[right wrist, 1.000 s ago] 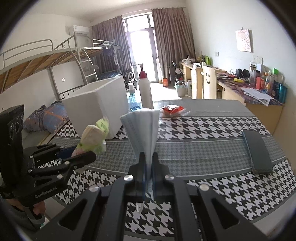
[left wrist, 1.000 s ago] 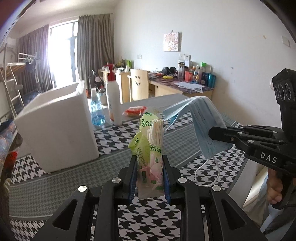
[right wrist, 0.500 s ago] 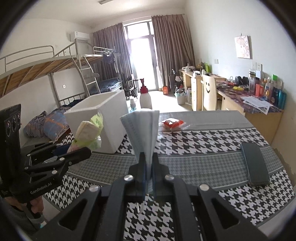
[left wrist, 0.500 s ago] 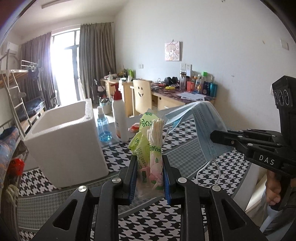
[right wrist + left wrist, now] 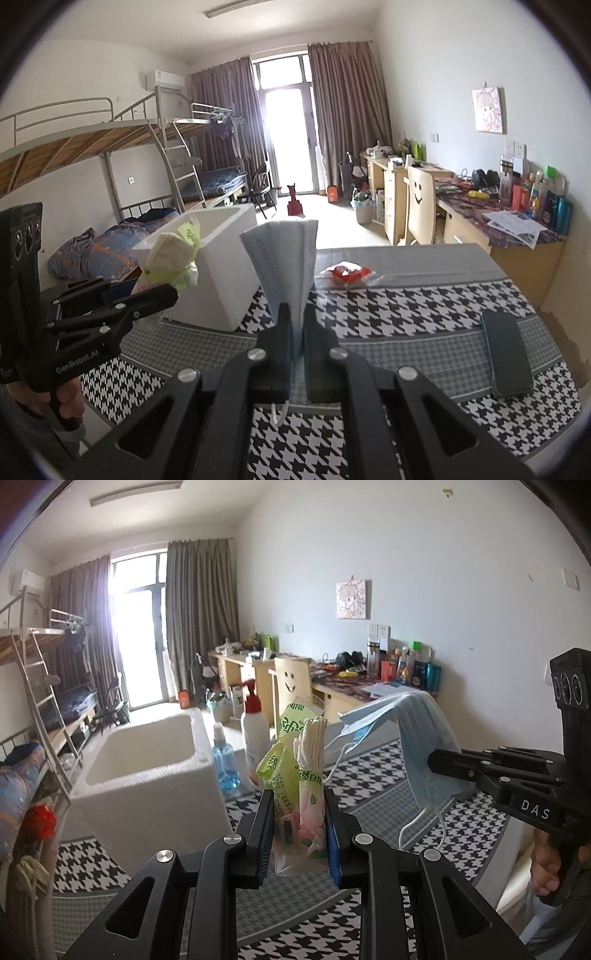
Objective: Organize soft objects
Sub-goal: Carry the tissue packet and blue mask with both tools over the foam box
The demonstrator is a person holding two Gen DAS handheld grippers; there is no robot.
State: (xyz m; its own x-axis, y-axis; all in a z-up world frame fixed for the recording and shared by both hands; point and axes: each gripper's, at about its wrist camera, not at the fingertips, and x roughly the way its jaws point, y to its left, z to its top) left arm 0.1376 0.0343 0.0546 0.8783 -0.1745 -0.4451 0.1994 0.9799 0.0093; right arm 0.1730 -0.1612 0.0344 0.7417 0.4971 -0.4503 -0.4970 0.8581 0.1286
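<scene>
My left gripper (image 5: 298, 805) is shut on a green and pink packet of cotton pads (image 5: 295, 771) and holds it upright in the air, right of the white foam box (image 5: 147, 775). My right gripper (image 5: 294, 325) is shut on a folded blue face mask (image 5: 286, 258), held above the table with its ear loop hanging down. The mask (image 5: 417, 738) and right gripper (image 5: 439, 764) also show at the right of the left wrist view. The packet (image 5: 173, 258) and left gripper (image 5: 166, 295) show at the left of the right wrist view, in front of the foam box (image 5: 221, 280).
The houndstooth tablecloth (image 5: 406, 317) carries a red snack packet (image 5: 347, 275), a dark phone (image 5: 508, 356), a white pump bottle (image 5: 255, 734) and a blue spray bottle (image 5: 223, 760). A chair and cluttered desks stand behind. A bunk bed is at the left.
Both grippers have risen higher above the table with their loads, and the open top of the foam box now shows. Neither grip has changed.
</scene>
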